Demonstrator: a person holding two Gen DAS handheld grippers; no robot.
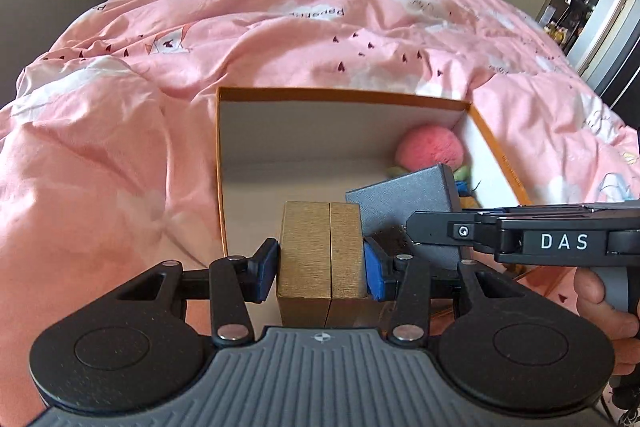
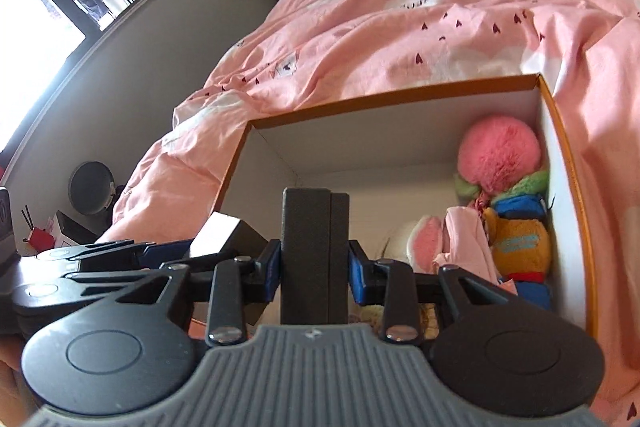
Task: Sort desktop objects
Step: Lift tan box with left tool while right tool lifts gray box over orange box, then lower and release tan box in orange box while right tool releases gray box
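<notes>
My left gripper (image 1: pixel 322 265) is shut on a gold box (image 1: pixel 320 259) and holds it upright over the near part of an open orange-rimmed cardboard box (image 1: pixel 340 91). My right gripper (image 2: pixel 315 261) is shut on a dark grey box (image 2: pixel 314 255) and holds it upright over the same cardboard box (image 2: pixel 392 95). In the left wrist view the grey box (image 1: pixel 404 195) and the right gripper's body (image 1: pixel 520 239) sit just right of the gold box. The gold box also shows in the right wrist view (image 2: pixel 224 233), at the left.
Plush toys lie in the box's right side: a pink fluffy one (image 2: pixel 500 155), an orange one (image 2: pixel 520 247), a white-and-pink one (image 2: pixel 424 239). The box rests on a bed with a pink quilt (image 1: pixel 280 19). A desk with small items (image 2: pixel 40 235) is at far left.
</notes>
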